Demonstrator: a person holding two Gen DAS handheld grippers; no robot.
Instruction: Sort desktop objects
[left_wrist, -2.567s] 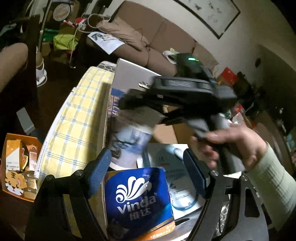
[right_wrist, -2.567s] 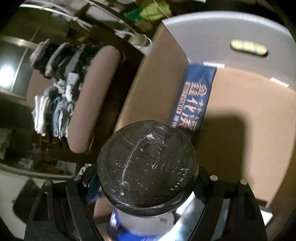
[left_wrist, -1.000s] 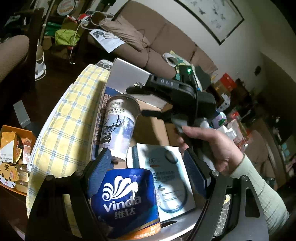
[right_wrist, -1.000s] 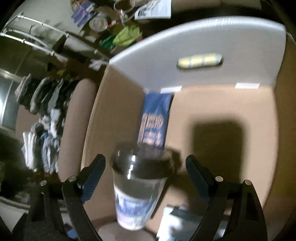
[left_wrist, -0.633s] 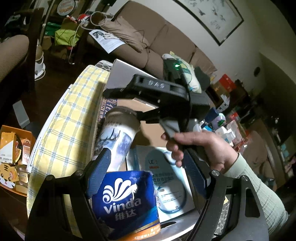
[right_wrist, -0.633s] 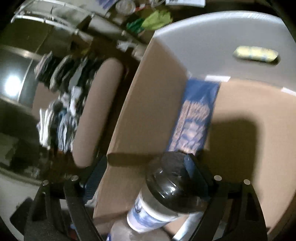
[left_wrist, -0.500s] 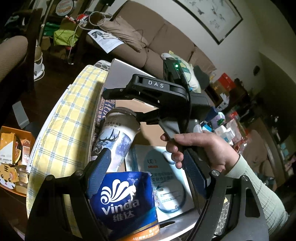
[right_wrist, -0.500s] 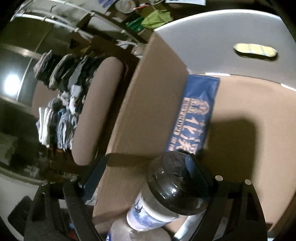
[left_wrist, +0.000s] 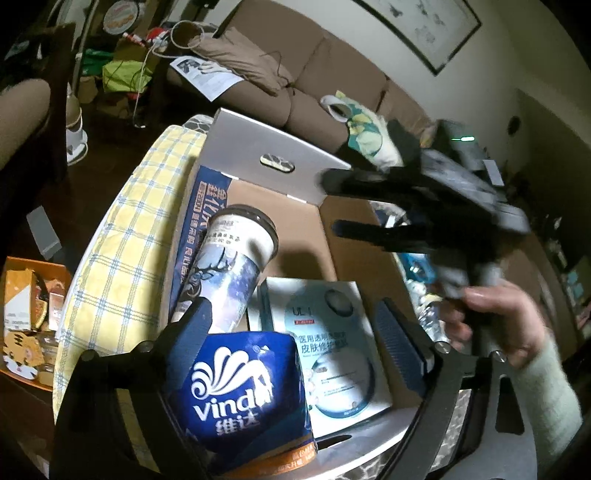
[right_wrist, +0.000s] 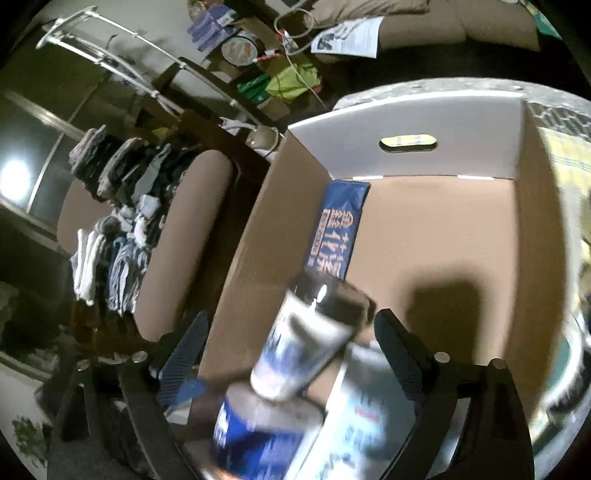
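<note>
A cardboard box (left_wrist: 354, 240) holds a tall deer-print cup with a dark lid (left_wrist: 229, 266), leaning against the box's left wall. A blue Vinda tissue roll (left_wrist: 240, 391) and a white-and-teal flat packet (left_wrist: 332, 347) lie in it too. My left gripper (left_wrist: 291, 332) is open, just above the tissue roll. My right gripper (right_wrist: 291, 350) is open and empty, above the box; it shows in the left wrist view (left_wrist: 369, 206), to the right of the cup. The cup (right_wrist: 310, 339), the roll (right_wrist: 255, 432) and the packet (right_wrist: 354, 417) look blurred there.
A blue printed panel (left_wrist: 203, 229) lines the box's left wall (right_wrist: 243, 258). A yellow checked cloth (left_wrist: 136, 236) covers the table at left. An orange tray of small packets (left_wrist: 26, 310) sits at far left. Bottles and clutter (left_wrist: 424, 295) stand right of the box. A sofa (left_wrist: 295, 74) is behind.
My right gripper has let go of the deer-print cup and drawn back up and to the right. The cup now leans in the box. My left gripper has hardly moved.
</note>
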